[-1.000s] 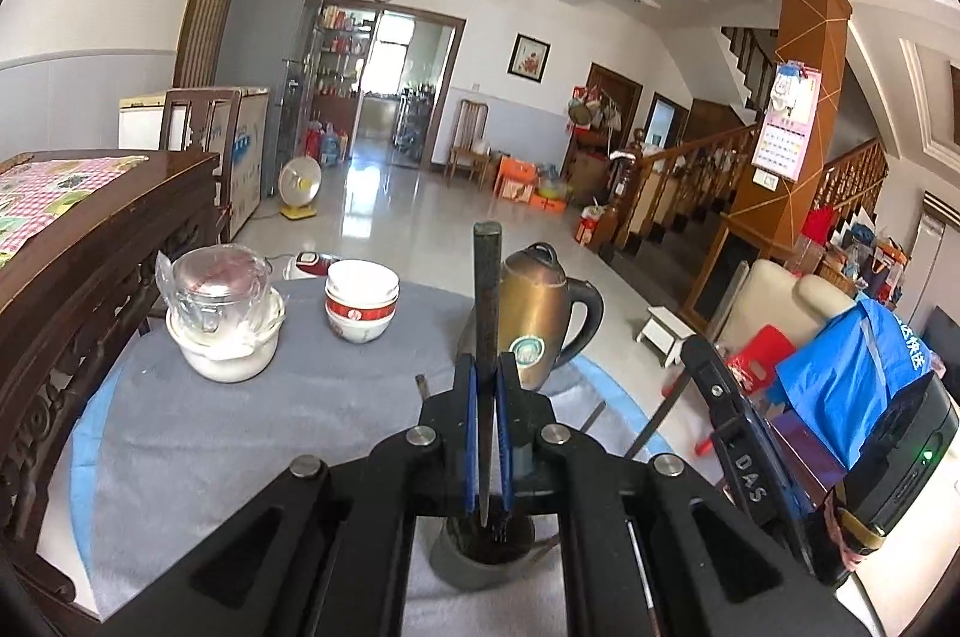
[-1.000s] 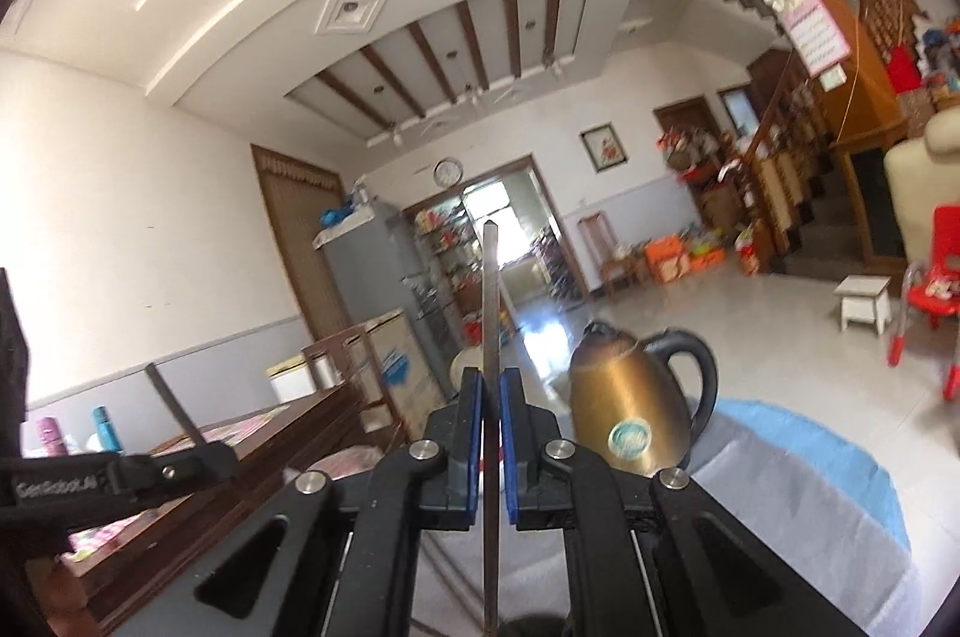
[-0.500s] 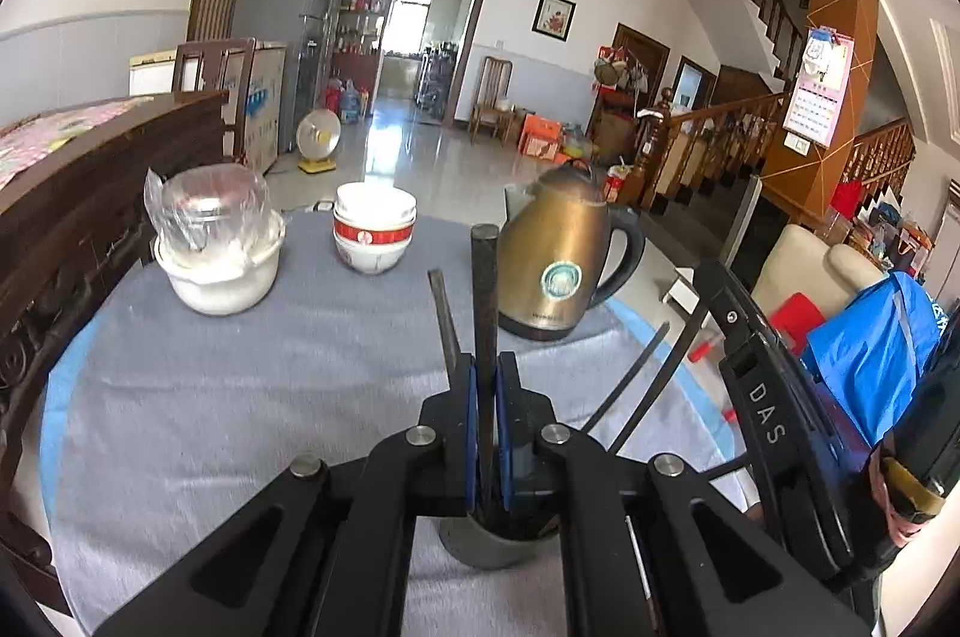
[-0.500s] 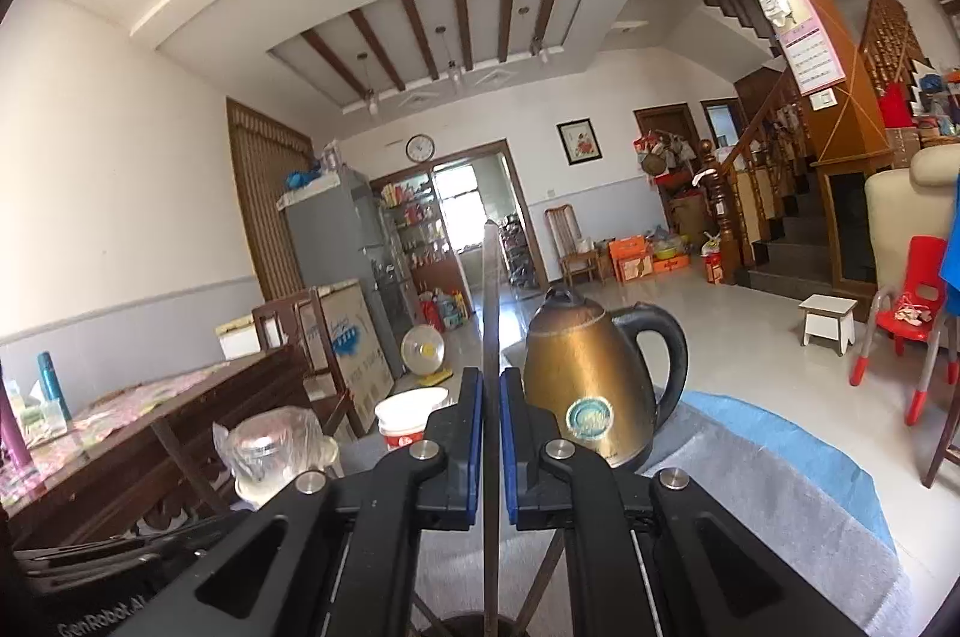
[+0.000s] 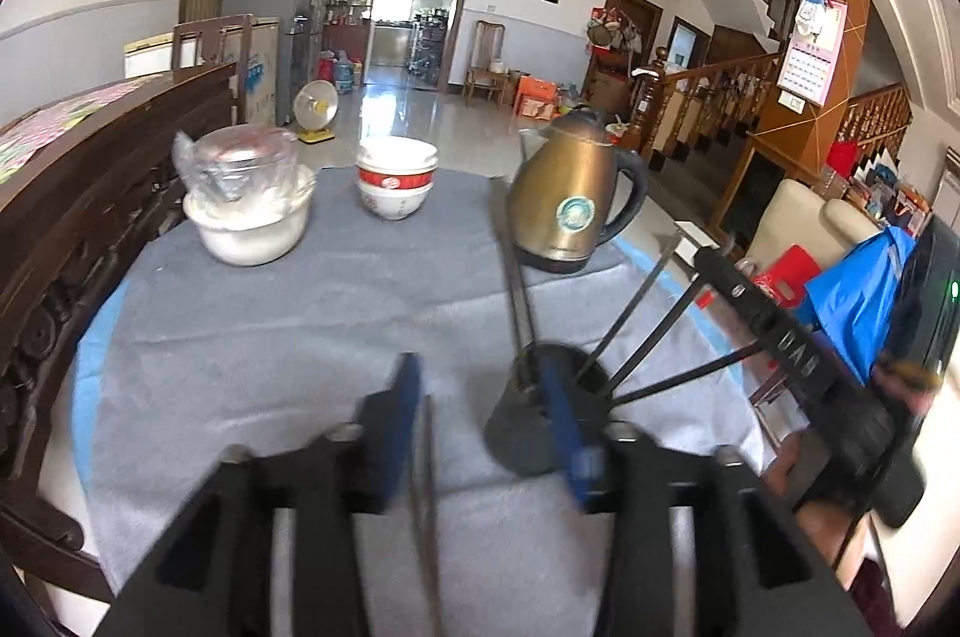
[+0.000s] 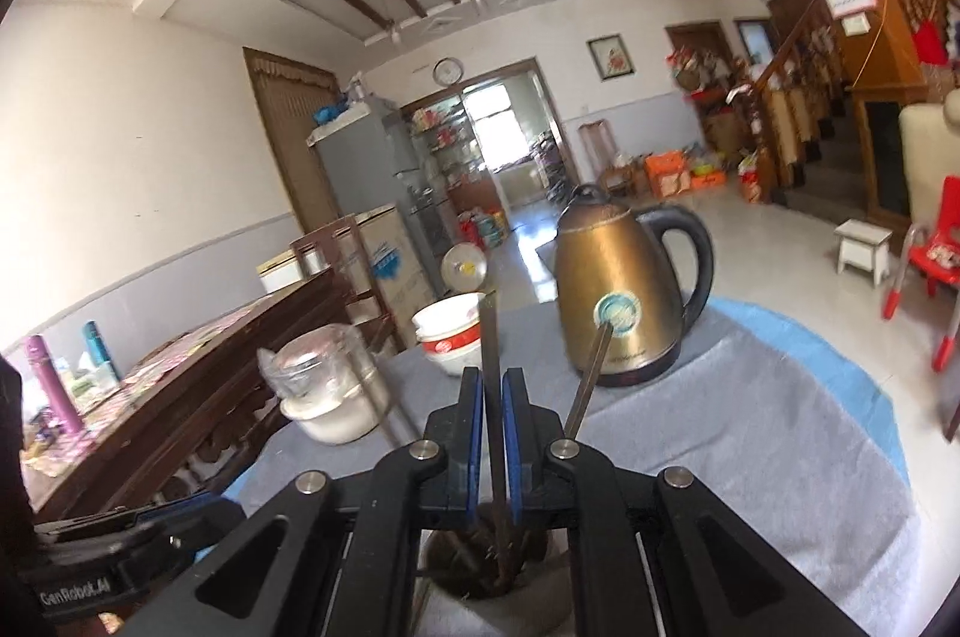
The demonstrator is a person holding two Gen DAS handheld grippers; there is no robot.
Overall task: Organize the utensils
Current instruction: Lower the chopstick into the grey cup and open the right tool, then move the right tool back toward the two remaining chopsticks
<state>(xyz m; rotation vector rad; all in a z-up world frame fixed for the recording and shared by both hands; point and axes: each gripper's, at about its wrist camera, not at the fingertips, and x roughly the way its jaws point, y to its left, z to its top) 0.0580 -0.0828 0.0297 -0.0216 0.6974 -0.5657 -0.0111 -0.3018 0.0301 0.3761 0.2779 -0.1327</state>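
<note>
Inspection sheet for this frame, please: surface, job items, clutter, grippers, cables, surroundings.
Surface: round table under a grey cloth, blue edging showing.
Job's things: dark cylindrical utensil holder with several thin dark chopsticks leaning out.
Clutter: brass-coloured electric kettle; stacked white bowls with a red band; white bowl holding a plastic-wrapped glass lid.
Grippers: left gripper jaws opening, a blurred chopstick between them, pads apart; right gripper shut on a dark flat chopstick over the holder.
Cables: nothing seen.
Surroundings: carved wooden furniture, staircase, tiled floor.
</note>
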